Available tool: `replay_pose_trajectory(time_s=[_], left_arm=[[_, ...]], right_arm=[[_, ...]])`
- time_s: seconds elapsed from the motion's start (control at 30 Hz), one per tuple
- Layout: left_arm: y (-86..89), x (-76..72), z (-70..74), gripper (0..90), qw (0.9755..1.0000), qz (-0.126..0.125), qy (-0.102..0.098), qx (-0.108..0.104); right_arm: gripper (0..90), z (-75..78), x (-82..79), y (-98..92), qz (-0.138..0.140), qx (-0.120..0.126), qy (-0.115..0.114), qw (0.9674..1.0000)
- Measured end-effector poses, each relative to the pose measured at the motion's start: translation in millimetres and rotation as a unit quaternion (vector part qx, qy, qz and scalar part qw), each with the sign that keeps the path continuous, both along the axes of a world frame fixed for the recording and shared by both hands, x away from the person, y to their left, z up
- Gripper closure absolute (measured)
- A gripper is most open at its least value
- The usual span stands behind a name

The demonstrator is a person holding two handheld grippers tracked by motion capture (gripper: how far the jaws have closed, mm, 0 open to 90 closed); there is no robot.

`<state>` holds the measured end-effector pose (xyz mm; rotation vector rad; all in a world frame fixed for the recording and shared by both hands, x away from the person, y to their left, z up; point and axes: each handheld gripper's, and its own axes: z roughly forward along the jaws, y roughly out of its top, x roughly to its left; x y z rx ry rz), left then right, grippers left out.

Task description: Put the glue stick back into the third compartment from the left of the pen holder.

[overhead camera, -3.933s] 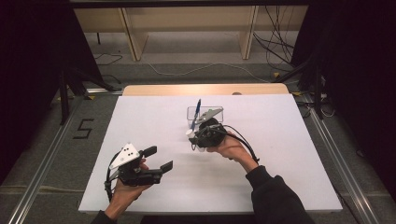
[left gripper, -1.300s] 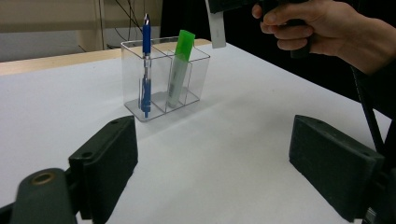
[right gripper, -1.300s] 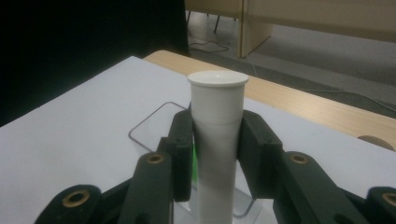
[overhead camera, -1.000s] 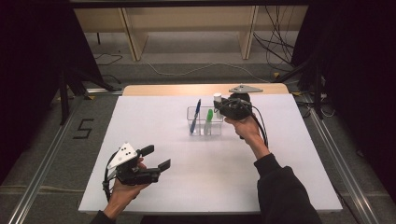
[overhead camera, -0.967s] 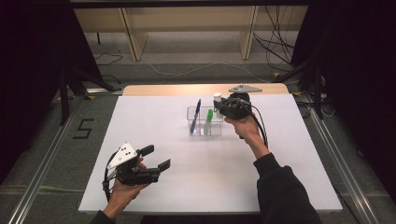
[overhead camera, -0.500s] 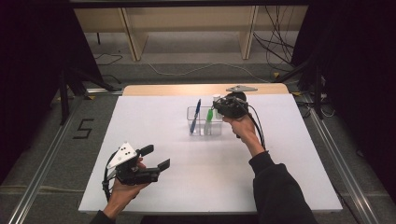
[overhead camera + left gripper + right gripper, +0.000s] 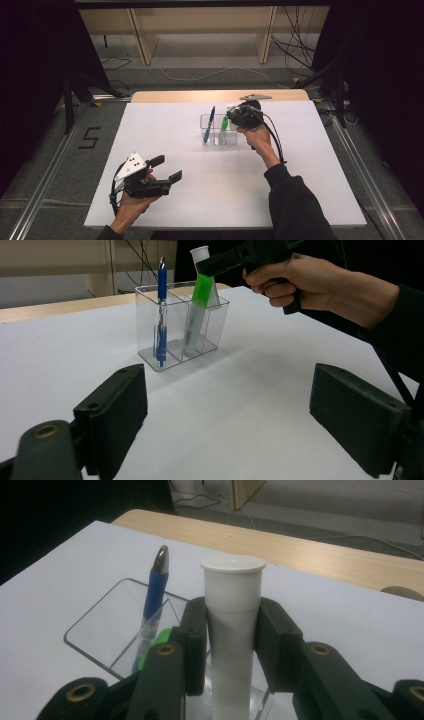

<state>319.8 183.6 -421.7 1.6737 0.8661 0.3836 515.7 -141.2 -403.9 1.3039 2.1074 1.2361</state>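
right gripper (image 7: 231, 645) clamps the white cap of a green marker (image 7: 196, 315) standing tilted in the clear holder (image 7: 177, 347) beside a blue pen (image 7: 161, 310), left gripper (image 7: 162, 170) idle with jaws apart over the tabletop (image 7: 300, 190); best seat it low before letting go.

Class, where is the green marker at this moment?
The green marker stands tilted in the clear holder, beside the blue pen, its white cap gripped by the right gripper.

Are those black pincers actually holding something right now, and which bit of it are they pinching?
The right gripper pinches the green marker by its white cap, while its lower end sits in the clear holder. The left gripper is open and holds nothing.
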Motion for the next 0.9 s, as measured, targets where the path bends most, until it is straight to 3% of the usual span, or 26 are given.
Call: replay_pose_trajectory(time_s=[0.17, 0.23, 0.43, 0.63, 0.9], left_arm=[[0.0, -0.1, 0.1, 15.0, 1.0000, 0.000, 0.000, -0.001], [0.1, 0.1, 0.0, 15.0, 1.0000, 0.002, 0.000, -0.003], [-0.2, 0.4, -0.5, 15.0, 1.0000, 0.000, 0.002, -0.002], [-0.9, 0.7, -0.9, 15.0, 1.0000, 0.001, 0.003, 0.000], [-0.7, 0.7, -1.0, 15.0, 1.0000, 0.001, 0.003, 0.000]], right_arm=[[64.8, -2.3, 0.8, -0.1, -0.005, -0.003, 0.012, 0.9999], [51.6, 0.3, 0.3, -3.0, -0.009, 0.004, 0.023, 0.9997], [42.5, 19.8, -10.9, -18.9, -0.025, 0.014, 0.005, 0.9996], [38.9, 29.7, -30.0, -27.2, 0.000, 0.021, -0.010, 0.9997], [32.7, 29.0, -49.4, -26.6, 0.033, 0.031, -0.016, 0.9989]])
